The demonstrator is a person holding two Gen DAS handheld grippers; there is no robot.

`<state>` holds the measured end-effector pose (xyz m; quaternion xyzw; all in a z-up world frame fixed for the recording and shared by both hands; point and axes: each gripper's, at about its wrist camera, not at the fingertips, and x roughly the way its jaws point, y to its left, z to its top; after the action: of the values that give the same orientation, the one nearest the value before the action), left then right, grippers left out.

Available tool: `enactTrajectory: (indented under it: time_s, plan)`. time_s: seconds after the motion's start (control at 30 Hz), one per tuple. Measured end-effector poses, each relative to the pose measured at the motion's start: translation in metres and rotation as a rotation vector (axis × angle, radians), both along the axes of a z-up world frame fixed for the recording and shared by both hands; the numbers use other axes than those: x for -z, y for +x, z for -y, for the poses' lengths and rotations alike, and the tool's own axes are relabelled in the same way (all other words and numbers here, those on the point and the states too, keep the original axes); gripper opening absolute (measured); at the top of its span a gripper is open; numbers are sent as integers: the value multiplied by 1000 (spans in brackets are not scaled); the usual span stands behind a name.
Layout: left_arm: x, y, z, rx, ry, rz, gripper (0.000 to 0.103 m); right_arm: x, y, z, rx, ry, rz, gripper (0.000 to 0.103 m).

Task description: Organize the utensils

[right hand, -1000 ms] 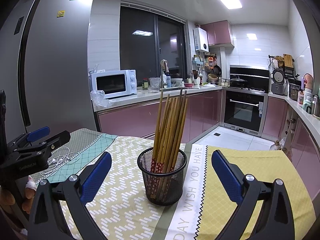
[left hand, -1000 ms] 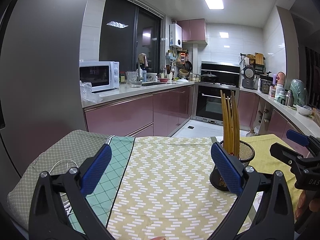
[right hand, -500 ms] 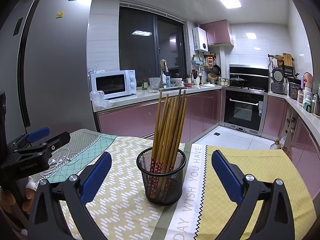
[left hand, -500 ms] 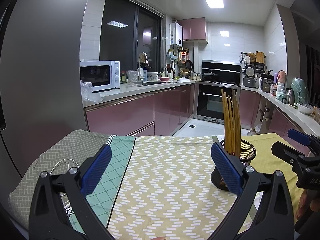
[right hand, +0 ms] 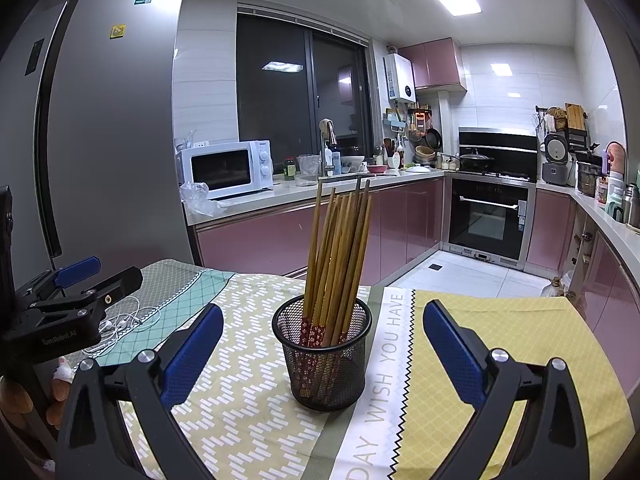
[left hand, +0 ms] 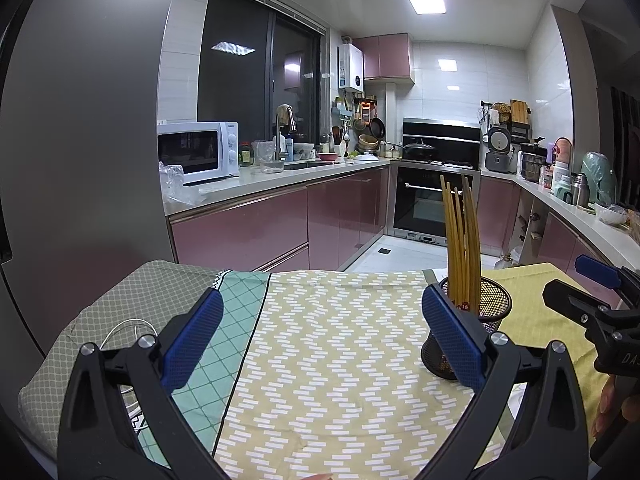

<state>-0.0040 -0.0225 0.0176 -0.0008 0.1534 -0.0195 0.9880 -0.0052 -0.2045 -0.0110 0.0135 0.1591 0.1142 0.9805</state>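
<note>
Nearest me, the right gripper (right hand: 318, 348) had its blue pads spread wide and gripped nothing; the left gripper (left hand: 322, 338) was spread just as wide and equally empty, hovering over the patterned tablecloth (left hand: 332, 344). Over the last second I saw almost nothing move. In the left wrist view the mesh cup (left hand: 486, 312) had crept a touch toward 9 o'clock and the scene had slid slightly downward, which I read as a small drift of that hand, not a reach. In the right wrist view the framing hardly shifted at all.

Just beyond the right claw, at 12 o'clock between its pads, stood the mesh cup (right hand: 326, 354) on the cloth, upright, with the bundle of chopsticks (right hand: 340, 256) leaning inside it, tips fanned toward 1 o'clock. From the left claw the same cup sat at about 2 o'clock, partly behind the right-hand pad. At 9 o'clock in the right view I could see the left gripper's body and, past it, a tangle of white earphones (right hand: 120, 322) on the cloth.

Further off, the pink cabinets, microwave (right hand: 228, 168) and oven (right hand: 490, 216) lay well apart from the work.

I judged the utensils already gathered in the cup, with no loose pieces visible on the table; the stillness suggested the job was at or near its end, though I could not confirm that.
</note>
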Motion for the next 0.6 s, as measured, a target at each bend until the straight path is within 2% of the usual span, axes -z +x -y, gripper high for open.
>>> enactTrajectory:
  time_s: [0.6]
  plan:
    - [0,1,0,2,2,-2,98,0,1,-2,1,4,0,97]
